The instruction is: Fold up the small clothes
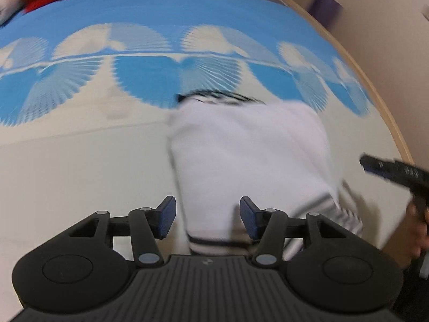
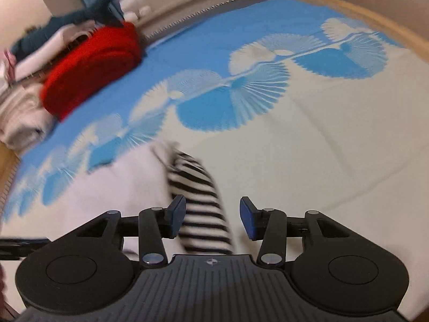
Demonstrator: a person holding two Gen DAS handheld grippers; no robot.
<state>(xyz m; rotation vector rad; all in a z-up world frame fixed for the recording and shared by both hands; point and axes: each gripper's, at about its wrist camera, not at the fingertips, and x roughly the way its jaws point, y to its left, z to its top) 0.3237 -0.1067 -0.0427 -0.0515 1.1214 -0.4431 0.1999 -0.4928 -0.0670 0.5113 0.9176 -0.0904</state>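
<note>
While both views are smeared by motion blur, the left hand-held gripper point(image 1: 207, 217) plainly stands with its jaws apart, the blue pads either side of the near hem of a small white garment point(image 1: 249, 155) without pressing it. The garment lies on a bed cover point(image 1: 67, 166) printed with blue and white fan shapes, its dark-striped trim showing at the near and far edges. The right hand-held gripper point(image 2: 212, 220) also has its jaws spread, a black-and-white striped sleeve point(image 2: 201, 206) running between the pads; whether either pad touches it I cannot tell. Cream cover stretches bare to the right of the sleeve, up to the bed's wooden edge point(image 2: 375, 10). A folded red garment point(image 2: 93, 64) sits on a pile of other clothes near the far left edge, well apart from the white one.
</note>
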